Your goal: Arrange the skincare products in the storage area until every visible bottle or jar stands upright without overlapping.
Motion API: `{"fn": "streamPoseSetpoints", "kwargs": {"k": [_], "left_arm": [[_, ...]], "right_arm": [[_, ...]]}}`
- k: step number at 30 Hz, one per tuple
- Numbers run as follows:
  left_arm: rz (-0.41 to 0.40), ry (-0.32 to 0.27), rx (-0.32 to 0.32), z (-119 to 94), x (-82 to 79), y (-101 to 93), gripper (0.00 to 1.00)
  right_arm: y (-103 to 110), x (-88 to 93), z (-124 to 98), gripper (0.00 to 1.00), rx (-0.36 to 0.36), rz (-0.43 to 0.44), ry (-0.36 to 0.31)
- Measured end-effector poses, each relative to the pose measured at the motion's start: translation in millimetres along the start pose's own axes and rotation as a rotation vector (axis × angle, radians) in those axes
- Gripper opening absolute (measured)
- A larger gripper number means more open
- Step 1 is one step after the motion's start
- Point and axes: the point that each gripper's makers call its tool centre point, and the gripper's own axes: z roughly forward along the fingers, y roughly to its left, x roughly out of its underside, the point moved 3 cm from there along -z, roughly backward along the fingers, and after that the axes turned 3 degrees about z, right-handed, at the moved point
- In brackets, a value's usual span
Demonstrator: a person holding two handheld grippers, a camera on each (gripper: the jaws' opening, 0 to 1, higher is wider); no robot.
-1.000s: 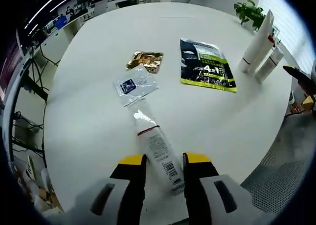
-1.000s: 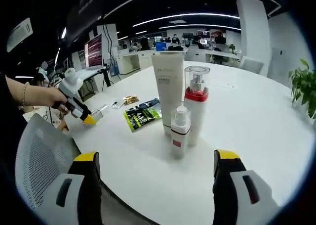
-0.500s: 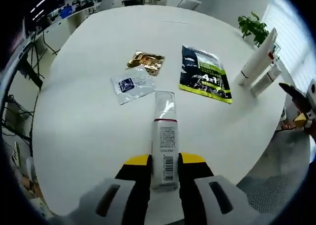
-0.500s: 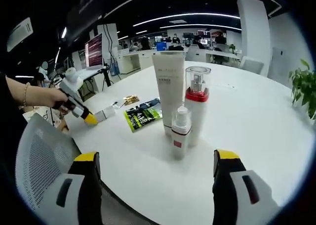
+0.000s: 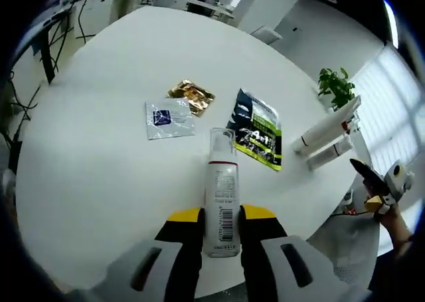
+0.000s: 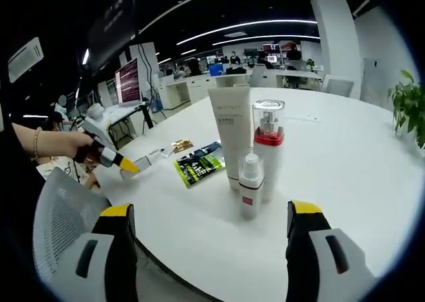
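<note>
Lying clamped at its base between the left gripper's [image 5: 220, 217] jaws, the pump bottle [image 5: 221, 196] points away over the table [image 5: 86, 143], presumably for standing upright beside the three upright containers [image 6: 252, 152] ahead of the right gripper's [image 6: 211, 230] wide, empty jaws.

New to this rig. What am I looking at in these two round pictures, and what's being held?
No robot here: a person holds a two-jaw, yellow-tipped gripper in each hand, each carrying a fisheye camera looking along its jaws.

Left gripper view: the left gripper is shut on a white pump bottle with a clear cap and red band, above a round white table. On the table lie a gold foil sachet, a clear sachet and a black-and-green mask packet.

Right gripper view: the right gripper is open, facing a tall white tube, a clear-capped pump bottle and a small spray bottle, all upright.
</note>
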Motion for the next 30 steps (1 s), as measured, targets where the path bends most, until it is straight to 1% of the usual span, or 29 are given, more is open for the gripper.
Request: {"fn": "streamPoseSetpoints", "kwargs": {"k": [1,2,3,4,5,6,7,8,9,11,12,13,15,16,17,18,19,20,21,23,24,25,26,27,28,30], "left_arm": [[-0.002,-0.009,0.021,-1,-1.6,-4.6,0.21],[-0.002,-0.022,0.057,-7,-4.7,-15.7,0.21],[0.003,-0.030,0.076,-8,-6.4,-20.9,0.21],[0.013,-0.042,0.097,-12,-6.4,-31.1,0.21],[0.025,-0.058,0.143,-13,-9.9,-41.7,0.21],[0.031,-0.070,0.171,-11,-13.3,-46.0,0.21],[0.034,-0.091,0.224,-15,-17.6,-59.0,0.21],[0.036,-0.102,0.255,-18,-19.9,-67.0,0.21],[0.047,-0.121,0.307,-21,-24.0,-75.8,0.21],[0.066,-0.133,0.369,-25,-27.4,-87.1,0.21],[0.093,-0.149,0.411,-31,-27.5,-103.2,0.21],[0.113,-0.152,0.451,-34,-28.0,-112.7,0.21],[0.133,-0.162,0.506,-39,-29.6,-124.3,0.21],[0.145,-0.164,0.529,-41,-30.0,-128.7,0.21],[0.159,-0.159,0.587,-45,-29.2,-139.0,0.21],[0.165,-0.158,0.611,-47,-28.9,-143.7,0.21],[0.173,-0.161,0.635,-49,-28.7,-147.8,0.21],[0.173,-0.158,0.670,-52,-27.7,-153.0,0.21],[0.173,-0.157,0.716,-56,-27.4,-158.6,0.22],[0.172,-0.155,0.786,-62,-26.2,-168.1,0.22],[0.174,-0.158,0.798,-63,-26.3,-169.9,0.22],[0.172,-0.161,0.847,-68,-25.0,-177.4,0.22],[0.170,-0.158,0.861,-70,-24.1,-179.4,0.22],[0.164,-0.160,0.895,-73,-23.5,-184.7,0.22],[0.165,-0.160,0.901,-74,-22.8,-186.1,0.22],[0.167,-0.161,0.950,-78,-21.4,-194.3,0.22]], "right_arm": [[2,-0.2,0,0.94,-0.002,-0.002,0.000],[5,-1.2,0,0.94,-0.008,0.003,-0.006],[9,-2.4,0,0.94,-0.017,0.015,-0.014],[10,-2.8,0,0.94,-0.019,0.017,-0.017],[14,-4.6,0,0.94,-0.030,0.031,-0.028],[17,-5.7,0,0.93,-0.039,0.038,-0.034],[21,-6.4,0,0.92,-0.049,0.043,-0.037],[24,-6.7,1,0.91,-0.060,0.051,-0.041],[27,-7.3,2,0.90,-0.070,0.056,-0.047],[35,-10.4,2,0.90,-0.103,0.079,-0.062],[42,-15.1,4,0.90,-0.136,0.108,-0.085],[44,-17.2,4,0.90,-0.154,0.123,-0.095],[52,-29.3,5,0.88,-0.215,0.177,-0.147],[55,-34.4,5,0.85,-0.240,0.202,-0.168],[62,-43.2,3,0.82,-0.289,0.240,-0.200],[68,-51.7,2,0.79,-0.330,0.273,-0.227],[71,-56.8,1,0.75,-0.352,0.289,-0.247],[76,-64.6,0,0.72,-0.393,0.310,-0.275],[79,-69.0,-1,0.70,-0.420,0.329,-0.288],[85,-80.2,-3,0.64,-0.476,0.369,-0.325],[87,-83.7,-4,0.61,-0.493,0.377,-0.334],[90,-88.8,-5,0.56,-0.517,0.389,-0.349],[93,-91.4,-6,0.54,-0.532,0.392,-0.355],[97,-95.5,-7,0.51,-0.561,0.407,-0.362],[100,-97.2,-7,0.49,-0.573,0.412,-0.364],[104,-99.2,-7,0.46,-0.588,0.417,-0.367]]}}
